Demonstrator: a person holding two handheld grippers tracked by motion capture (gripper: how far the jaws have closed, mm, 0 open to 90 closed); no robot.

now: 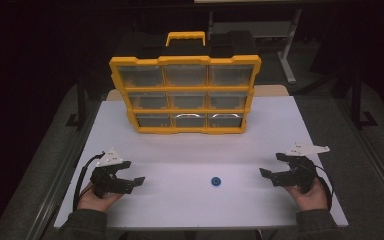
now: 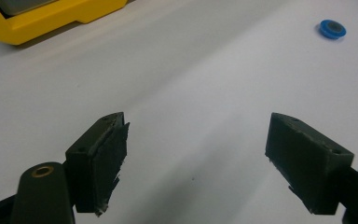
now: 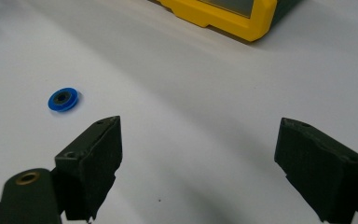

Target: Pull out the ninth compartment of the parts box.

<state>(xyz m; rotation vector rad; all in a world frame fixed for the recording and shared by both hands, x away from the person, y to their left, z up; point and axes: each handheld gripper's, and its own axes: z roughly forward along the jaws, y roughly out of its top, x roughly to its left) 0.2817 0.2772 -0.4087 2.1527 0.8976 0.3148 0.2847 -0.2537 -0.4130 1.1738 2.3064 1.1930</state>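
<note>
Fingers [image 2: 98,163] of left gripper [image 1: 128,176] and right gripper [image 1: 272,168] spread wide, empty. Blue disc [image 1: 216,181] lay between them on white worktop [image 1: 190,150]; yellow organizer [image 1: 185,92] stood beyond, nothing blocking.

Table [image 1: 145,135]: smooth matt white. Organizer [image 1: 185,95]: glossy yellow plastic, clear drawers. Blue disc [image 1: 216,181]: plastic. Left gripper [image 2: 193,158] jaws: matt black, frayed pads

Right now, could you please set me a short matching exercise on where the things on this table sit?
Things:
1. yellow organiser
2. blue disc
3. left tongs
4. right tongs

Places:
a. near edge, left side, open
b. far side, standing upright
c. near edge, right side, open
d. lying flat between the two tongs

Pairs: 1-b, 2-d, 3-a, 4-c
</note>
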